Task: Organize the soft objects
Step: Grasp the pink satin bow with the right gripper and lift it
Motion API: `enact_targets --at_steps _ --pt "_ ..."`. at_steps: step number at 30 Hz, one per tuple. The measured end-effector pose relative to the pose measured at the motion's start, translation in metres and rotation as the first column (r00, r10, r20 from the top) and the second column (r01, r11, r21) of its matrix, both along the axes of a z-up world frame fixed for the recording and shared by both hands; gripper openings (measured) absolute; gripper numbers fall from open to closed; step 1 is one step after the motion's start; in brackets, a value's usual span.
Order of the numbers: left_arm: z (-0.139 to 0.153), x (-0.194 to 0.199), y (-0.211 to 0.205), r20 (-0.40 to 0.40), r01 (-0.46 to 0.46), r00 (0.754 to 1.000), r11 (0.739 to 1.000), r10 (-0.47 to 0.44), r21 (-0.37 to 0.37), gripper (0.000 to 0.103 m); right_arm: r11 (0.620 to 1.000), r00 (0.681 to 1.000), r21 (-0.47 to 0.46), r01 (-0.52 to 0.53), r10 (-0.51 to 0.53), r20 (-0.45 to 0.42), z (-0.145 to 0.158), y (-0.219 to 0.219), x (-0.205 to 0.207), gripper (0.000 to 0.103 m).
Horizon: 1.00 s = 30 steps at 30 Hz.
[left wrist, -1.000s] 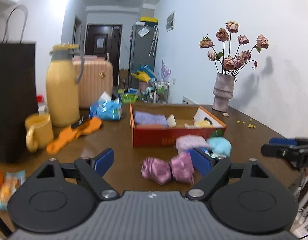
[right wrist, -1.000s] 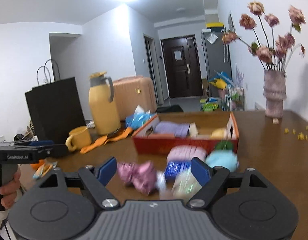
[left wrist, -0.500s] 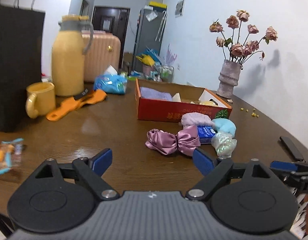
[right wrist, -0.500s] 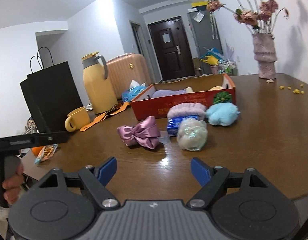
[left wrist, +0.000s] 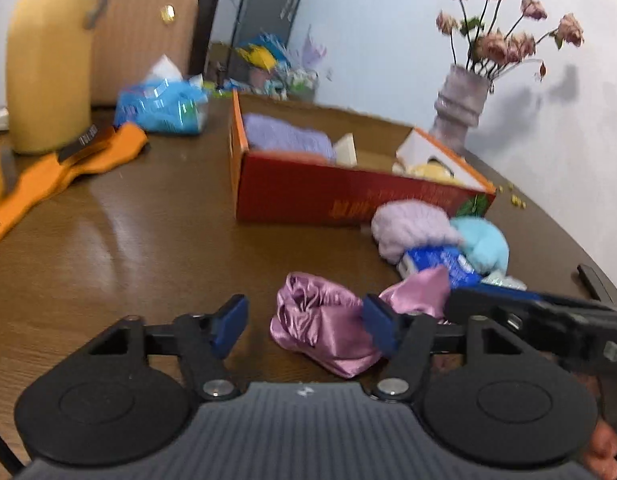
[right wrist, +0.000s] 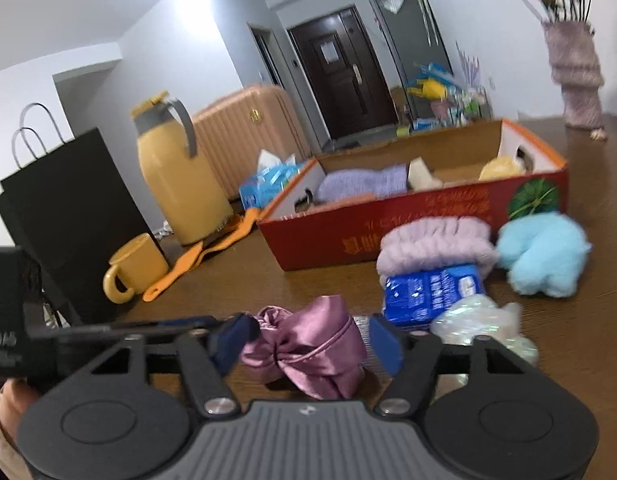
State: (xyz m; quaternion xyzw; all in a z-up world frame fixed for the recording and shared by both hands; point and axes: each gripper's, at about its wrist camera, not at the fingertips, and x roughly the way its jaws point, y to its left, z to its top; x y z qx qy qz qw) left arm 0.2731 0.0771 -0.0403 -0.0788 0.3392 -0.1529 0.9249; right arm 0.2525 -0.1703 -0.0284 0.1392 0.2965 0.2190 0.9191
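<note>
1. Dark brown wooden desk (right wrist: 588, 216) carries a red cardboard box (right wrist: 408, 216); the shiny pink satin bow scrunchie (right wrist: 308, 352) lies on the desk in front of it.
2. Left gripper (left wrist: 304, 322) and right gripper (right wrist: 308, 344) are both closing, each straddling one lobe, pads apparently not yet pressing.
3. Best approach: pinch deep into the fabric on both sides, then lift evenly toward the box.

We note a glossy satin cloth bow (right wrist: 308, 354) at lower centre, a polished wood-grain table (left wrist: 148, 248), a matt red cardboard box (right wrist: 408, 224), and fluffy lilac cloth (right wrist: 432, 246) at right.
</note>
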Motion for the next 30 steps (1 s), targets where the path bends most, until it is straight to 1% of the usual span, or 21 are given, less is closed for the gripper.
enact_targets --at_steps 1,3,5,6,8,12,14,15,19,23,27,30 --pt "-0.004 0.002 0.002 -0.006 0.007 1.0 1.0 -0.007 -0.019 0.057 1.0 1.0 -0.001 0.002 -0.002 -0.016 -0.006 0.003 0.007 0.052" --pt "-0.006 0.003 0.003 0.0 0.032 0.999 0.998 -0.032 -0.052 0.039 1.0 0.999 0.002 0.013 -0.013 -0.053 -0.017 0.004 0.017 0.036" --pt "-0.006 0.002 0.003 0.0 0.038 0.999 0.997 -0.038 -0.063 0.036 0.999 0.996 0.047 0.02 -0.016 -0.084 -0.029 -0.001 0.022 0.035" --pt "-0.007 0.001 0.002 0.006 0.046 0.999 0.997 -0.046 -0.066 0.031 0.997 0.996 0.07 0.02 -0.014 -0.092 -0.032 -0.004 0.022 0.033" --pt "-0.01 -0.001 0.001 0.006 0.055 0.998 0.994 -0.055 -0.09 0.027 0.996 0.996 0.086 0.013 -0.005 -0.094 -0.034 -0.006 0.022 0.031" --pt "-0.012 -0.007 0.002 -0.011 0.043 0.999 0.991 -0.045 -0.124 0.025 0.997 0.997 0.082 0.004 0.003 -0.083 -0.035 -0.007 0.016 0.026" --pt "-0.01 -0.013 0.002 -0.026 0.042 0.999 0.991 -0.046 -0.124 0.025 0.997 0.997 0.081 -0.003 0.009 -0.083 -0.031 -0.009 0.011 0.022" --pt "-0.007 -0.018 0.002 -0.034 0.045 0.998 0.991 -0.049 -0.123 0.023 0.997 0.997 0.081 -0.01 0.017 -0.08 -0.03 -0.01 0.006 0.019" --pt "0.002 -0.05 -0.001 -0.042 0.043 0.998 0.991 -0.049 -0.128 0.022 0.996 0.997 0.087 -0.036 0.043 -0.071 -0.024 -0.016 -0.022 0.014" --pt "0.013 -0.092 -0.013 -0.013 0.048 0.999 0.991 -0.05 -0.126 0.021 0.996 0.998 0.07 -0.053 0.055 -0.034 -0.017 -0.024 -0.06 0.011" --pt "0.019 -0.115 -0.026 -0.005 0.065 0.998 0.992 -0.066 -0.11 0.021 0.996 0.999 0.071 -0.045 0.045 -0.008 -0.012 -0.036 -0.091 0.01" --pt "0.028 -0.131 -0.035 0.025 0.084 0.996 0.992 -0.082 -0.094 0.02 0.996 1.0 0.088 -0.028 0.026 0.018 -0.008 -0.045 -0.11 0.009"
